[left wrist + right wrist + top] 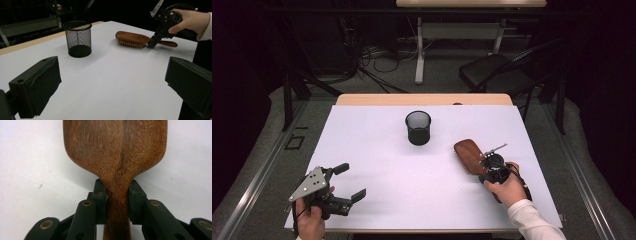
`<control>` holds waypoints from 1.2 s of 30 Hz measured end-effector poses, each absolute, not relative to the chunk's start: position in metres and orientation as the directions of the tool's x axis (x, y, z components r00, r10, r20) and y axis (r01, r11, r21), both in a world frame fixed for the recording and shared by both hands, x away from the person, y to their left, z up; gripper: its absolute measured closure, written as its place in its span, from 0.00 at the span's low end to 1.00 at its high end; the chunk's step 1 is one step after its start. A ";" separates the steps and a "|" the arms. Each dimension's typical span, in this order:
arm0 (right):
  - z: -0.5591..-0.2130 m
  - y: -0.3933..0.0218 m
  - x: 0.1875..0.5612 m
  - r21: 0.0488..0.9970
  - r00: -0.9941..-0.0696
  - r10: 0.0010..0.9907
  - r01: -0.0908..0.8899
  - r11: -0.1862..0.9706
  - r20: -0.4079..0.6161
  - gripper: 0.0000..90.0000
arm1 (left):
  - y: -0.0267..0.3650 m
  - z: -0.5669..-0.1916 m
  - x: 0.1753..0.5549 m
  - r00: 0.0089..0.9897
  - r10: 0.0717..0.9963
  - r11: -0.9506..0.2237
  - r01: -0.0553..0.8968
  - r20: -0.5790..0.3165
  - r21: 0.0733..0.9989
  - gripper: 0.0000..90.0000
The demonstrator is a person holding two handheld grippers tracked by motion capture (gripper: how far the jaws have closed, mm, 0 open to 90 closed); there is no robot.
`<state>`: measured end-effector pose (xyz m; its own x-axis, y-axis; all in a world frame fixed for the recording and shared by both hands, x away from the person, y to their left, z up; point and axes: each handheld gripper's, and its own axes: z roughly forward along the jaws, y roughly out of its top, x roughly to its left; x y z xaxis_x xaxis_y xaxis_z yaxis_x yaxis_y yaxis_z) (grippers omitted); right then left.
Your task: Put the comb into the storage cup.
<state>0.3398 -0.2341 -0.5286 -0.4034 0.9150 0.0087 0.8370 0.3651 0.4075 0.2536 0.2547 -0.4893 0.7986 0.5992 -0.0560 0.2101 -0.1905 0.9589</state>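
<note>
Right claw (117, 197) grips the wooden hairbrush (115, 152) at its neck; left claw (347, 182) hangs agape.

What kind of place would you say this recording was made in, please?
Probably a lab or workshop set up for recording, not a home: a white-covered table ringed by dark curtains, loose cables on the carpet, a spare folding chair and a second desk behind.

I see a desk (377, 165) with a white top and a wooden far edge, carrying a black mesh cup (418, 127) standing upright near its middle and a wooden hairbrush (468, 156) lying bristles down to the right, well apart from the cup.
</note>
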 end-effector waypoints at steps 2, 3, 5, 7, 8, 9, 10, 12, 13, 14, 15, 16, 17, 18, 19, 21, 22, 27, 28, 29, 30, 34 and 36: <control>-0.528 -0.235 0.339 0.402 -0.404 0.915 0.839 0.367 0.007 0.80 | 0.255 -0.489 0.254 0.799 0.599 -0.192 0.210 -0.056 0.959 0.00; -0.528 -0.235 0.339 0.409 -0.407 0.913 0.835 0.369 0.007 0.80 | 0.255 -0.489 0.254 0.796 0.603 -0.191 0.211 -0.055 0.959 0.00; -0.528 -0.235 0.338 0.423 -0.405 0.914 0.830 0.364 0.007 0.80 | 0.255 -0.489 0.254 0.796 0.603 -0.191 0.211 -0.055 0.959 0.00; -0.528 -0.235 0.337 0.433 -0.403 0.915 0.826 0.362 0.004 0.80 | 0.255 -0.490 0.254 0.796 0.603 -0.192 0.211 -0.054 0.958 0.00; -0.527 -0.236 0.337 0.438 -0.408 0.913 0.821 0.366 0.003 0.80 | 0.255 -0.490 0.254 0.796 0.603 -0.192 0.211 -0.055 0.958 0.00; -0.526 -0.236 0.337 0.433 -0.405 0.914 0.824 0.365 0.000 0.80 | 0.255 -0.490 0.254 0.798 0.600 -0.191 0.212 -0.057 0.958 0.00; -0.526 -0.236 0.336 0.442 -0.408 0.913 0.819 0.366 0.000 0.80 | 0.255 -0.490 0.254 0.797 0.601 -0.191 0.213 -0.058 0.958 0.00; -0.525 -0.237 0.336 0.450 -0.410 0.912 0.814 0.367 -0.003 0.80 | 0.255 -0.490 0.254 0.798 0.599 -0.190 0.214 -0.060 0.958 0.00; -0.524 -0.236 0.335 0.451 -0.395 0.919 0.821 0.351 0.004 0.80 | 0.255 -0.490 0.254 0.798 0.599 -0.190 0.214 -0.060 0.958 0.00; -0.524 -0.237 0.336 0.461 -0.405 0.914 0.812 0.359 0.000 0.80 | 0.255 -0.490 0.254 0.798 0.599 -0.190 0.214 -0.059 0.958 0.00; -0.523 -0.238 0.336 0.461 -0.406 0.914 0.811 0.359 0.001 0.80 | 0.255 -0.490 0.254 0.797 0.601 -0.191 0.215 -0.059 0.958 0.00; -0.524 -0.238 0.336 0.476 -0.404 0.915 0.805 0.354 0.003 0.80 | 0.255 -0.490 0.254 0.797 0.601 -0.191 0.215 -0.059 0.958 0.00; -0.523 -0.238 0.336 0.476 -0.403 0.915 0.805 0.353 0.002 0.80 | 0.255 -0.490 0.254 0.797 0.601 -0.191 0.215 -0.059 0.958 0.00; -0.522 -0.239 0.335 0.471 -0.402 0.916 0.808 0.353 0.003 0.80 | 0.255 -0.490 0.254 0.797 0.601 -0.191 0.215 -0.059 0.958 0.00; -0.522 -0.239 0.335 0.474 -0.411 0.912 0.803 0.362 0.000 0.80 | 0.255 -0.490 0.254 0.796 0.602 -0.193 0.216 -0.058 0.957 0.00; -0.521 -0.239 0.334 0.479 -0.408 0.913 0.799 0.364 -0.013 0.80 | 0.255 -0.490 0.254 0.795 0.604 -0.191 0.215 -0.058 0.958 0.00; -0.521 -0.239 0.334 0.491 -0.416 0.909 0.788 0.370 -0.018 0.80 | 0.255 -0.490 0.254 0.795 0.604 -0.191 0.214 -0.057 0.958 0.00; -0.518 -0.237 0.331 0.514 -0.420 0.907 0.773 0.372 -0.025 0.80 | 0.255 -0.490 0.254 0.795 0.604 -0.191 0.216 -0.059 0.958 0.00; -0.518 -0.237 0.330 0.521 -0.424 0.905 0.767 0.375 -0.027 0.80 | 0.255 -0.490 0.254 0.797 0.601 -0.191 0.215 -0.059 0.958 0.00; -0.517 -0.237 0.330 0.521 -0.425 0.905 0.766 0.377 -0.031 0.80 | 0.255 -0.490 0.254 0.797 0.601 -0.192 0.215 -0.058 0.958 0.00; -0.517 -0.237 0.329 0.533 -0.425 0.905 0.759 0.374 -0.029 0.80 | 0.255 -0.490 0.254 0.797 0.601 -0.192 0.215 -0.058 0.958 0.00; -0.514 -0.237 0.326 0.561 -0.430 0.902 0.740 0.371 -0.029 0.80 | 0.255 -0.490 0.254 0.796 0.602 -0.193 0.217 -0.059 0.957 0.00; -0.512 -0.237 0.325 0.579 -0.431 0.902 0.728 0.366 -0.028 0.80 | 0.255 -0.491 0.254 0.796 0.602 -0.192 0.217 -0.059 0.957 0.00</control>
